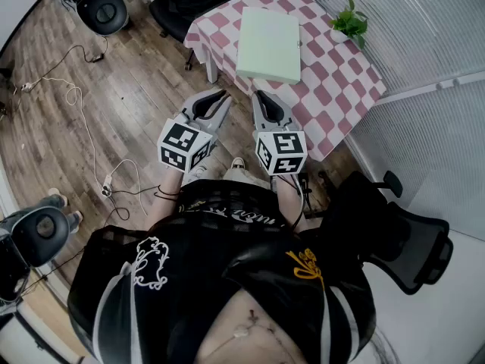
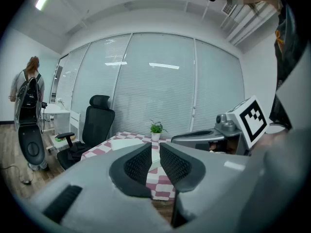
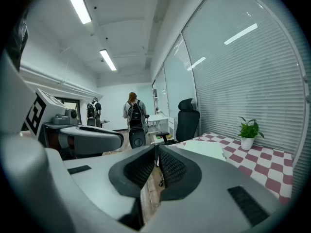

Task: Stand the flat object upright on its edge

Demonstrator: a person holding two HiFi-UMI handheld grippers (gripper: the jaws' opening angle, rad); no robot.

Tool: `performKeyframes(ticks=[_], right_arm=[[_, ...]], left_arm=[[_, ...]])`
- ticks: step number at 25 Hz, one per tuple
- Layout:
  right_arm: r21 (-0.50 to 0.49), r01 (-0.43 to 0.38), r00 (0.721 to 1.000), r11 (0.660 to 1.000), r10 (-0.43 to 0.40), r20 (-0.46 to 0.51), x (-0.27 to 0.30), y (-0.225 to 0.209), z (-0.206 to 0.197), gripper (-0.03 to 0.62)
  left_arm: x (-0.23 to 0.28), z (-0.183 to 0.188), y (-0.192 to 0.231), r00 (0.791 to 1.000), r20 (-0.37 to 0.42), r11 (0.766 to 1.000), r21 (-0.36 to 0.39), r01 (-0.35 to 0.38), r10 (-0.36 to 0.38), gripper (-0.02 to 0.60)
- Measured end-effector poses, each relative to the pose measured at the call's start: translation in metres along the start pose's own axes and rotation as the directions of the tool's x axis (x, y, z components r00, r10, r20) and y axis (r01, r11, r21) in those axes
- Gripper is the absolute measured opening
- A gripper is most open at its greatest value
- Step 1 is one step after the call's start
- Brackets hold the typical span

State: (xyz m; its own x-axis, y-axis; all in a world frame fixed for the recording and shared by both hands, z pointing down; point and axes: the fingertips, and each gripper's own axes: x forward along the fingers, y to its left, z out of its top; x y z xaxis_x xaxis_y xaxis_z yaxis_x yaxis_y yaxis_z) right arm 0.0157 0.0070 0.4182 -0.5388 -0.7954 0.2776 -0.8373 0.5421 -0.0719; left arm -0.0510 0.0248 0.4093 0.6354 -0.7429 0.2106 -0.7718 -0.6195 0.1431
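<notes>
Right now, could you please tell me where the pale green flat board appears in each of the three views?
Head view: upper centre, the pale green board lies flat on the checked table.
Left gripper view: low, slightly left of centre, on the table.
Right gripper view: right of centre, flat on the table.
Shared landmark: the potted plant on that table.
</notes>
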Motion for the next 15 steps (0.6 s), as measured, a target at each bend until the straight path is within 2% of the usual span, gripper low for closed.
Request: performKeyframes(ticks=[15], right_arm=[[0.015,0.001,1.000,1.000,-0.001,0.005,0.000,-0.032,-0.001,0.032]], left_arm=[[0.026,0.004,-0.008,1.000,0.000,1.000,0.000,-0.015,0.015,0.061]])
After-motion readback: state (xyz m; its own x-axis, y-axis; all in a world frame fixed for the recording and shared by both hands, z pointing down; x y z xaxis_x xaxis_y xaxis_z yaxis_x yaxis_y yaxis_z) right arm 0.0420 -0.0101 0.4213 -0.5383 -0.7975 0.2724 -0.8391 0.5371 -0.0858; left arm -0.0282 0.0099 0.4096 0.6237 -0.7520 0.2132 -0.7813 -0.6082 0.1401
